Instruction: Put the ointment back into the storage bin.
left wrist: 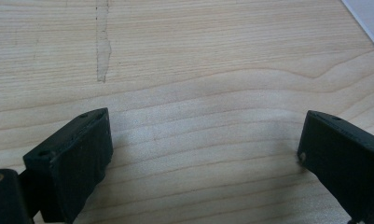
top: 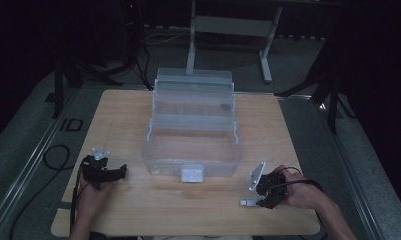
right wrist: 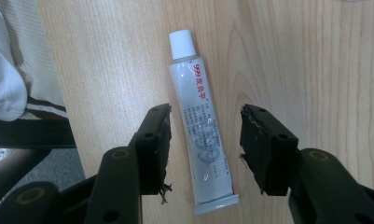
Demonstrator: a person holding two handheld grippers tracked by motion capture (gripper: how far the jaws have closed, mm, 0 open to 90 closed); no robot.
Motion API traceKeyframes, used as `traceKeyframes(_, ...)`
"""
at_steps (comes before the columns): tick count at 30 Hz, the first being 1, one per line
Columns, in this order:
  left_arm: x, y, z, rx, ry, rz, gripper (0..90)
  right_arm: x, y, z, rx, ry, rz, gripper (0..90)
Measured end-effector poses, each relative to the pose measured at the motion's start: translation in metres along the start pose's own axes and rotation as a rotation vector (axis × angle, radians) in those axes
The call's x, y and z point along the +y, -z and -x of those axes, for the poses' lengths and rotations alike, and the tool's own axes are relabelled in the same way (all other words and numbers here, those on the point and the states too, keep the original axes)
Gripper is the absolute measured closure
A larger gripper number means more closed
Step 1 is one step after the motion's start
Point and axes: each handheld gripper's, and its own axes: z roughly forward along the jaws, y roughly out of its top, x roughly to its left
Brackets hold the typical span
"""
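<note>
A white ointment tube (right wrist: 199, 107) with a white cap and red print lies flat on the wooden table (right wrist: 292, 56), cap pointing away from my right gripper (right wrist: 205, 114). That gripper is open, one jaw on each side of the tube's lower half, neither touching it. In the high view the tube (top: 247, 202) pokes out to the left of the right gripper (top: 262, 199) near the table's front right. My left gripper (top: 119, 173) rests at the front left, open over bare wood (left wrist: 203, 126).
An open clear plastic toolbox (top: 193, 125) with fold-out trays stands mid-table, its latch (top: 192, 173) facing the front. Its corner (left wrist: 372, 14) shows at the top right of the left gripper view. Part of the person's light clothing (right wrist: 17, 70) lies past the table edge.
</note>
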Motion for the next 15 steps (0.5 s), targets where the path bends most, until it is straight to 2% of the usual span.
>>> traceKeyframes(15,0.0,-0.0001,0.0001,0.0,0.002,0.001,3.6,0.0048,-0.0065,0.0005,0.02,0.023,-0.04,50.3)
